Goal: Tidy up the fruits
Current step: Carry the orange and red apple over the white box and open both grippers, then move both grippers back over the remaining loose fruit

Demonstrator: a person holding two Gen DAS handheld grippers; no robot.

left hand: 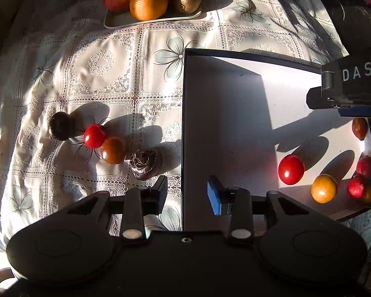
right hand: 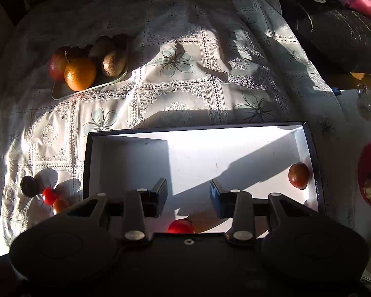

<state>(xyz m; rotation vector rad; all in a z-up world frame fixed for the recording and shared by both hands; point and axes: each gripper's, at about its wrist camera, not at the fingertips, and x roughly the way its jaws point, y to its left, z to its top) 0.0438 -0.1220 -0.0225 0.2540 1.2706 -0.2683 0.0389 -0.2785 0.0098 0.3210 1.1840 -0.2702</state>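
Your left gripper (left hand: 187, 193) and right gripper (right hand: 188, 194) both gape empty. 3 small fruits lie at 9 o'clock of the box (left hand: 185, 123), led by a red tomato (left hand: 94, 136).

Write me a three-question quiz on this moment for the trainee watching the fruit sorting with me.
1. True or false: the left gripper holds a fruit.
2. Which stands on the plate at the far side of the tablecloth? A) the orange B) the foil-wrapped ball C) the bright red tomato
3. Fill in: the small fruits already sorted lie inside the shallow ____.

Key: 1 false, its jaws stand open with nothing between them. 2 A. 3 box.
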